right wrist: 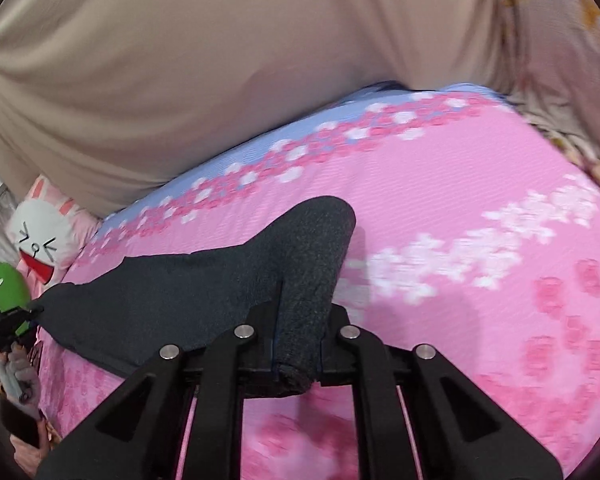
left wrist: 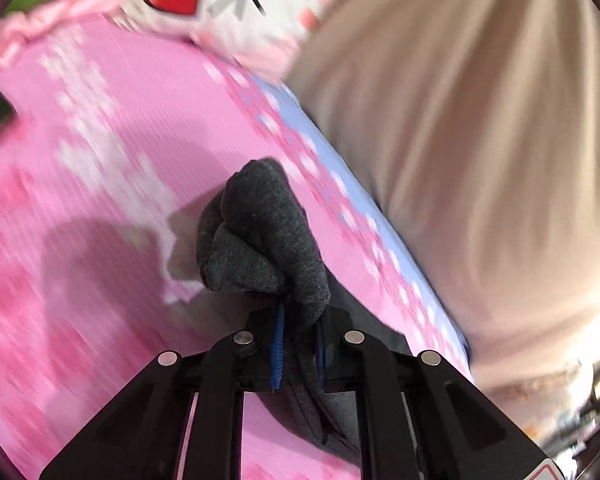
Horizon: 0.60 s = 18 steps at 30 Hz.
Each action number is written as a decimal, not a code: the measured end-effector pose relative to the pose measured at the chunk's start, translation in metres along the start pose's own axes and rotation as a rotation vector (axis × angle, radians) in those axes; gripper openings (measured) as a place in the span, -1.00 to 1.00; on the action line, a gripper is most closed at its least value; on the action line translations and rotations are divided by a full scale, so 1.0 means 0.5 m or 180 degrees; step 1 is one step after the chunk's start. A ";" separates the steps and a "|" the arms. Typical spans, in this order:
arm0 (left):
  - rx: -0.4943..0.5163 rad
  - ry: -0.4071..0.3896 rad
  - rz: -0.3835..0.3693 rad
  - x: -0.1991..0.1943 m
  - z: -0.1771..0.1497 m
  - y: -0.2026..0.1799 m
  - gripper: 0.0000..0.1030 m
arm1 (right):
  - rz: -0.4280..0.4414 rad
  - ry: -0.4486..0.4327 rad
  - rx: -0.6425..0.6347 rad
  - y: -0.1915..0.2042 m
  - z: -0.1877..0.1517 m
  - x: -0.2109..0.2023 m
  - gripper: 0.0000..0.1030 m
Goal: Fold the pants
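Pants point(right wrist: 204, 296): dark charcoal-grey knit fabric with a fine heathered texture. In the right wrist view the cloth spreads as a flat, roughly triangular sheet from 6 o'clock out toward 9 o'clock, lying on the surface below; its near edge is gathered into a thick rounded roll that rises toward 12 o'clock. One corner tapers to a point at the far 9 o'clock edge. In the left wrist view the pants point(left wrist: 260, 240) appear as a bunched, lumpy wad of several rounded folds at centre frame, with a seamed strip trailing down toward 6 o'clock. The background is blurred in both views.
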<state>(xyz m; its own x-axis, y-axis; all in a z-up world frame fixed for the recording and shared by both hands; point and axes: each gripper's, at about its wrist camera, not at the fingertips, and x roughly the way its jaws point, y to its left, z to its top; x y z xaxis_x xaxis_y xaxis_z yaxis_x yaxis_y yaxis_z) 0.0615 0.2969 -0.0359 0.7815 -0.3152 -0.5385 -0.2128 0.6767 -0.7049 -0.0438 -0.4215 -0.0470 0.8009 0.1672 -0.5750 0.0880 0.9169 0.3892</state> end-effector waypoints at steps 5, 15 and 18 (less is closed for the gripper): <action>0.0113 0.0163 0.0109 0.033 -0.085 -0.016 -0.81 | -0.0361 0.0175 0.0266 -0.117 -0.054 -0.003 -0.58; -0.0286 0.0188 0.0011 0.036 -0.105 0.061 -0.35 | 0.0410 0.0369 -0.1030 0.248 -0.113 0.044 0.08; -0.0227 0.0143 -0.0031 0.035 -0.103 0.064 -0.20 | 0.0237 0.0507 -0.1294 0.306 -0.145 0.103 -0.06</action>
<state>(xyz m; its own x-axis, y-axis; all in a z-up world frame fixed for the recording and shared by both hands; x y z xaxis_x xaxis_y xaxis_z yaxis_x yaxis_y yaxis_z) 0.0382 0.2787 -0.0916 0.7568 -0.3522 -0.5506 -0.2479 0.6248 -0.7404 -0.0319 -0.2466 -0.0693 0.6922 0.2629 -0.6721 -0.2322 0.9629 0.1375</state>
